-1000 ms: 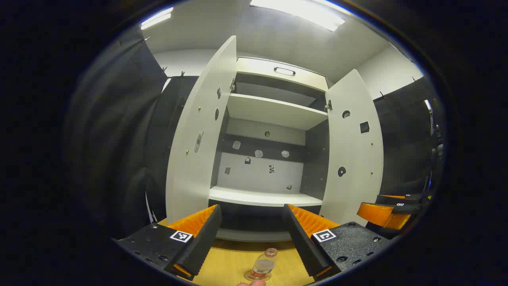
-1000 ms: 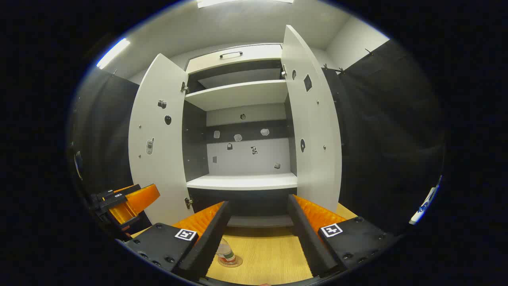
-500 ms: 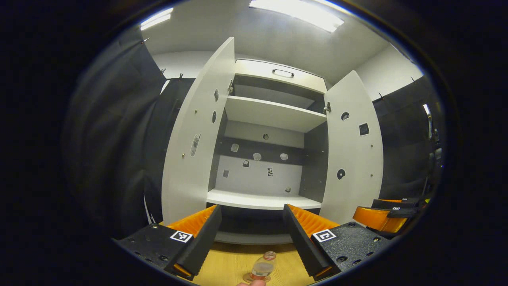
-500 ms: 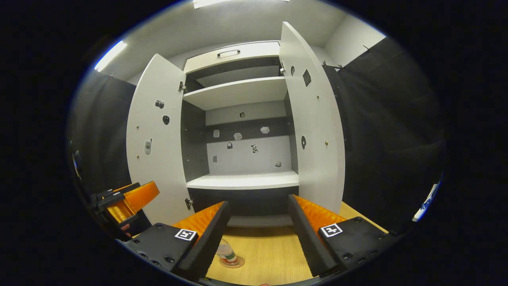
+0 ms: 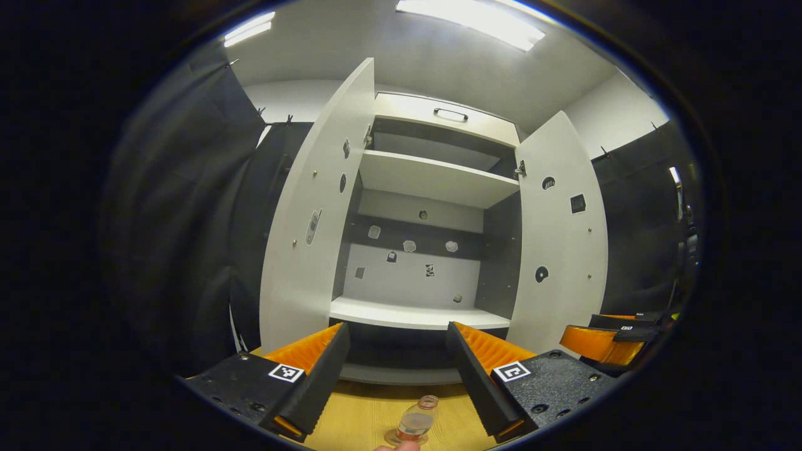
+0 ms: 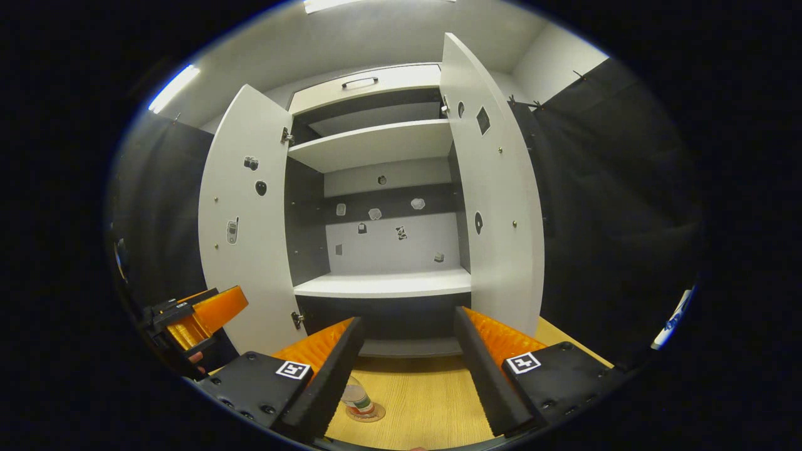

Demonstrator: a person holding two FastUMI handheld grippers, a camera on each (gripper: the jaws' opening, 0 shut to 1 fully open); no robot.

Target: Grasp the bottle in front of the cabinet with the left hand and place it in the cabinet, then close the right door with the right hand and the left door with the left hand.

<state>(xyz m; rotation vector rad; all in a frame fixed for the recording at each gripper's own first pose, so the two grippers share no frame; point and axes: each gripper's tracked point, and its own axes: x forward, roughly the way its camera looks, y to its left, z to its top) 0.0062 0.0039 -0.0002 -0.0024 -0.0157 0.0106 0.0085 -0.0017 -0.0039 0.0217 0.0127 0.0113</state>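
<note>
Very little is changing between the last second and now: my left view of the cabinet (image 5: 432, 250) is drifting by only a sliver, and the bottle (image 5: 416, 425) is sitting at much the same spot low between my left fingers. I am reading that as hovering and lining up, with the grasp not yet begun, so nothing of the task is done.

The cabinet is a tall, flat-panelled white box with a dark inner lining and pale shelves; small stickers are dotting its back wall. Both doors are standing wide open: the left door (image 5: 313, 213) and the right door (image 6: 498, 207) are smooth white slabs with small stickers on their inner faces and metal hinges at the frame. A drawer front with a slim bar handle (image 5: 450, 113) is capping the top.

The table (image 6: 426, 407) below is showing a light wood grain, matt and flat.

My left gripper (image 5: 391, 388) is hanging wide open with nothing between its ribbed fingers. My right gripper (image 6: 407, 376) is also spread wide and empty, waiting to one side.

The bottle is a small clear plastic one, round-bodied with a banded label, standing upright on the table in front of the cabinet on what looks like a round coaster. From the right gripper view it (image 6: 356, 398) is partly hidden behind my finger.
</note>
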